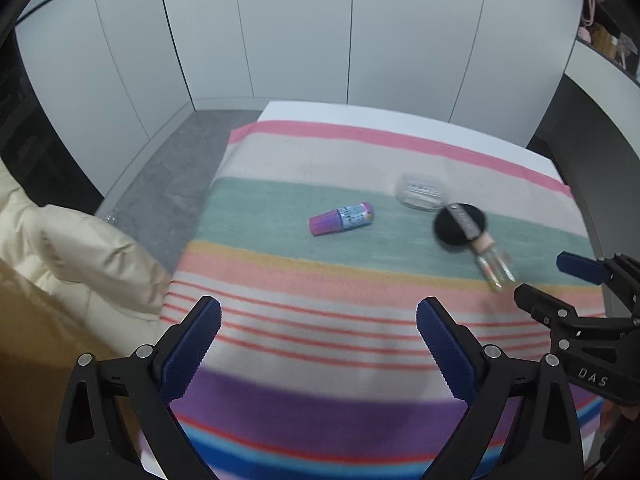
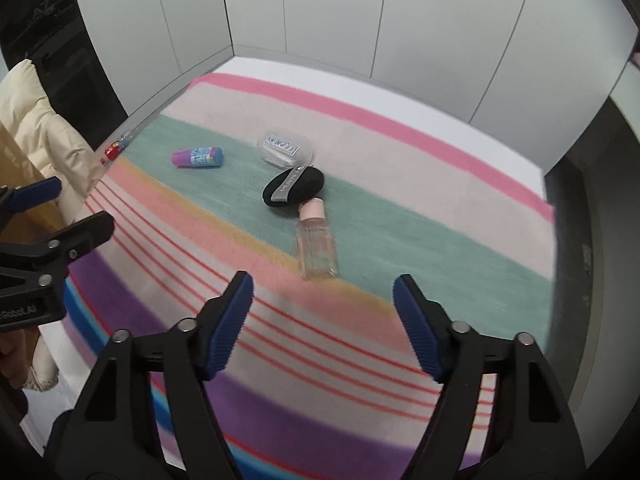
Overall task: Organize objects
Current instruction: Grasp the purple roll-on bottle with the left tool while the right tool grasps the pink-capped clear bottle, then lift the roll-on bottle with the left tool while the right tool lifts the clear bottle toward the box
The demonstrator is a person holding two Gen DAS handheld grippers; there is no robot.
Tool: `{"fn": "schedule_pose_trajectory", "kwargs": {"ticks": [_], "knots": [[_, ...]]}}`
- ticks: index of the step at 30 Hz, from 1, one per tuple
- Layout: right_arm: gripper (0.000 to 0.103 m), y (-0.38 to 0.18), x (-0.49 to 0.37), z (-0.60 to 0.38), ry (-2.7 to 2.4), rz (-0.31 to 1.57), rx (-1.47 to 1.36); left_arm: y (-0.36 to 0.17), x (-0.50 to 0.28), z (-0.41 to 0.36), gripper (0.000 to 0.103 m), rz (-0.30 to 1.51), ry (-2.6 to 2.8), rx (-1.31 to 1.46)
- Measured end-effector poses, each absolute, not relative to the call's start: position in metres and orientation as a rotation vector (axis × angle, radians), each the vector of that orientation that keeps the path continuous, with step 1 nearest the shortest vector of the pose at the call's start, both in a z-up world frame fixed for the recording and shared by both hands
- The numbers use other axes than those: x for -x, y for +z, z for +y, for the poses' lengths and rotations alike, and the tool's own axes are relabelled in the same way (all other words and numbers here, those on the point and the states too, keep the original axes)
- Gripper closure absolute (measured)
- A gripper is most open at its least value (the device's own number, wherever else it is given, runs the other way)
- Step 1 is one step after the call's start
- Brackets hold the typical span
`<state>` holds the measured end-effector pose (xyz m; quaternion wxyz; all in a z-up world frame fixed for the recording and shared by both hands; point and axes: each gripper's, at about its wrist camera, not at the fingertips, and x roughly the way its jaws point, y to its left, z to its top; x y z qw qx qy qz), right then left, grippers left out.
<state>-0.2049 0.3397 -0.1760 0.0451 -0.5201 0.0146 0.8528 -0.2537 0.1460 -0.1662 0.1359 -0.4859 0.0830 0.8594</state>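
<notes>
On a striped cloth [image 1: 320, 328] lie several small items. A pink-capped small bottle [image 1: 342, 219] [image 2: 197, 157] lies on its side on the green stripe. A clear round case [image 1: 421, 192] [image 2: 285, 149] sits behind a black powder puff [image 1: 459, 224] [image 2: 293, 188]. A clear bottle with a peach cap [image 1: 490, 258] [image 2: 316, 246] lies next to the puff, touching it. My left gripper [image 1: 318, 344] is open and empty above the near stripes. My right gripper [image 2: 322, 322] is open and empty, short of the clear bottle; it also shows in the left wrist view [image 1: 560, 280].
A cream padded jacket [image 1: 80, 248] [image 2: 44, 128] hangs over a chair at the left of the table. White cabinet panels [image 1: 300, 32] stand behind. Small items [image 2: 114, 150] lie on the floor beside the table's left edge. A dark gap [image 2: 580, 220] runs along the right.
</notes>
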Motion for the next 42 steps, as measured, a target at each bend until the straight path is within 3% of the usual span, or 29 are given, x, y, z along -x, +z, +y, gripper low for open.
{"fn": "schedule_pose_trajectory", "kwargs": {"ticks": [5,9,11,16,19,21,22,31,42], "knots": [[0.046,-0.208,0.234,0.34,2.6,0.025,1.635,-0.195,0.289,0.155,0.005,0.251,2.472,1.433],[0.074,-0.222,0.246,0.341,2.606,0.005,1.646,-0.211,0.314,0.165,0.011,0.287,2.459,1.41],[0.074,-0.223,0.248,0.341,2.63,0.016,1.634,-0.221,0.326,0.17,0.011,0.303,2.44,1.391],[0.074,-0.224,0.249,0.338,2.67,-0.018,1.624,-0.233,0.344,0.183,0.024,0.306,2.395,1.334],[0.074,-0.223,0.25,0.339,2.666,0.005,1.633,-0.23,0.345,0.194,0.049,0.326,2.356,1.295],[0.074,-0.222,0.251,0.34,2.658,0.012,1.638,-0.229,0.342,0.2,0.078,0.329,2.328,1.293],[0.074,-0.22,0.248,0.342,2.653,0.018,1.64,-0.228,0.339,0.203,0.084,0.331,2.315,1.302],[0.074,-0.202,0.232,0.349,2.608,0.111,1.635,-0.205,0.299,0.19,0.084,0.205,2.297,1.417],[0.074,-0.138,0.184,0.356,2.586,0.232,1.581,-0.127,0.228,0.167,0.084,0.139,2.305,1.381]]}}
